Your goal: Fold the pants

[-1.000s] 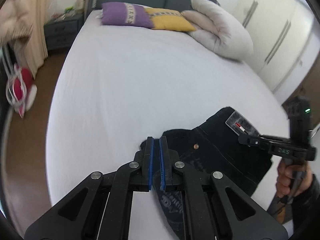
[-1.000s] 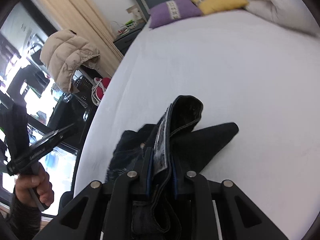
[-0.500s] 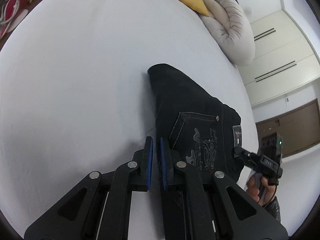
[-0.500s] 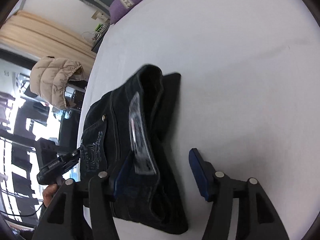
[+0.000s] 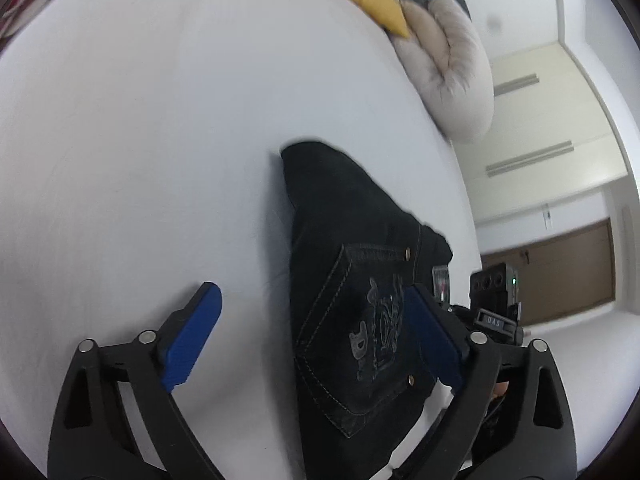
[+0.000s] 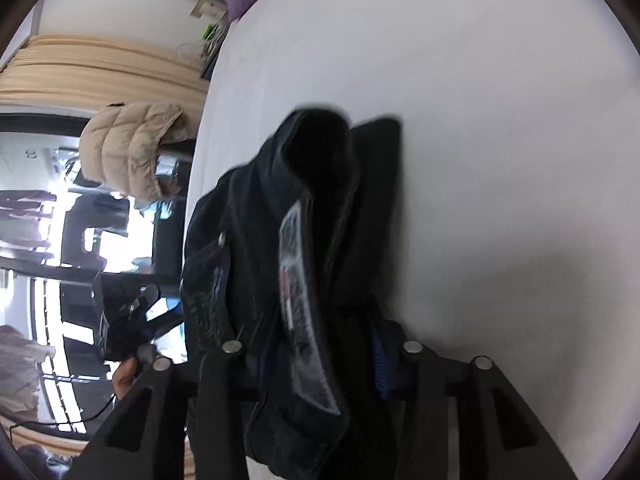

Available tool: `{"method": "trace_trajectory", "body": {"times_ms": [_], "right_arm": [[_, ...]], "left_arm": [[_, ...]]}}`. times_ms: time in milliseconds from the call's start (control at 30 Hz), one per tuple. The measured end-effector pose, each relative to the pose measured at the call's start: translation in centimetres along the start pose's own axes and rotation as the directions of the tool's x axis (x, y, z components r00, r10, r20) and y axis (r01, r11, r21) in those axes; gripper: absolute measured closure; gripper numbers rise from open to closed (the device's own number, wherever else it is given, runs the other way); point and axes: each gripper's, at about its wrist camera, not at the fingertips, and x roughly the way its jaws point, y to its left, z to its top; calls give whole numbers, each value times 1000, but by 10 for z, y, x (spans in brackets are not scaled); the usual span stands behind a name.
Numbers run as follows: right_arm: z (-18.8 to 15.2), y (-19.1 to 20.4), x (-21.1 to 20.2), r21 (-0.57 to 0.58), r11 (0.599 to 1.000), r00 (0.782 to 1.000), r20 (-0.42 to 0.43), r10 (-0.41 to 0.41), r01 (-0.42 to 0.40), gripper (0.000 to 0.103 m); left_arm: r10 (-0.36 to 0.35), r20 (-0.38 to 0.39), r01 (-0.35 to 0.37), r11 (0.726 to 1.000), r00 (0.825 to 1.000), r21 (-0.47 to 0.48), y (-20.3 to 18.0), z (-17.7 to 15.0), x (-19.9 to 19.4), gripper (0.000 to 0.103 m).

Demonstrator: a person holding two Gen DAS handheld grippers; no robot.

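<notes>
The black jeans (image 5: pixel 360 280) lie folded in a compact bundle on the white bed sheet (image 5: pixel 160 140), back pocket with embroidery facing up. My left gripper (image 5: pixel 316 340) is open, its blue pads (image 5: pixel 192 340) spread wide, one on the sheet and one over the pocket. In the right wrist view the jeans (image 6: pixel 320 208) fill the space between the fingers of my right gripper (image 6: pixel 320 360), with the waistband label (image 6: pixel 300 300) standing up. The right jaws stand apart around the bundle; how firmly they press it is unclear.
Yellow pillow (image 5: pixel 376 4) and rolled beige duvet (image 5: pixel 452 72) lie at the bed's head. A wardrobe and brown door (image 5: pixel 560 272) stand to the right. A beige puffer jacket (image 6: pixel 132 148) hangs off the bed's left side by the window.
My left gripper has opened wide and let go of the jeans. The right gripper, shut on the waistband a second ago, opened and now sits low around the bundle on the bed.
</notes>
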Motion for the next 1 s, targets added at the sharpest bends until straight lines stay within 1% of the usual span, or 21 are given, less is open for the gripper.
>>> {"method": "trace_trajectory", "body": {"times_ms": [67,100,167,200,233,267,300,333,367,433,533,667,767,833,900,967,1000], "right_arm": [[-1,-2,2,12,1000,1000,2,14,-14,62],[1,-4,3,26,999,1000,2,30,-30,62],[2,-6,5,39,998,999,1,52,-52,63],[2,-5,5,39,997,998,0,61,-61,66],[1,-6,5,39,997,998,2,64,-64,69],[0,-4,5,36,997,998,6,62,-63,70],[-1,-2,5,27,998,999,13,51,-51,73],[-3,0,3,16,999,999,21,34,-34,75],[-4,5,2,0,1000,999,32,12,-12,77],[-8,17,-2,-44,999,998,58,-27,29,80],[-10,32,-11,-79,996,995,91,-38,45,82],[0,55,-22,-136,990,990,141,-3,23,82],[25,76,-22,-173,985,984,174,38,-8,82],[46,92,-14,-196,981,981,186,55,-18,82],[66,101,2,-204,979,983,173,63,-27,82],[80,98,21,-188,982,987,147,62,-34,81],[89,89,38,-160,987,991,126,49,-28,79]], "left_arm": [[-7,-51,8,1000,999,21,-6,1,13,9],[6,-73,-2,999,997,50,-13,3,23,9],[12,-78,-8,998,997,55,-20,7,32,10],[-6,-80,9,999,997,38,-21,10,38,11],[-16,-86,19,999,996,29,-23,12,42,25],[-25,-103,27,999,994,25,-26,13,49,61],[-9,-135,12,1000,991,27,-28,13,57,69],[20,-133,-14,999,991,48,-34,12,61,72],[34,-126,-25,997,991,73,-39,11,62,78],[13,-105,-5,997,994,73,-44,12,59,81],[-9,-75,15,997,997,82,-52,19,43,82],[2,-11,0,986,1000,169,-78,45,15,82],[-1,38,-7,977,999,211,-86,76,-6,82],[11,71,-26,975,997,221,-80,99,-21,82],[17,91,-35,979,996,201,-66,117,-25,81],[21,84,-35,987,996,160,-42,133,-21,80],[32,74,-42,990,997,136,-27,138,-16,79]]}}
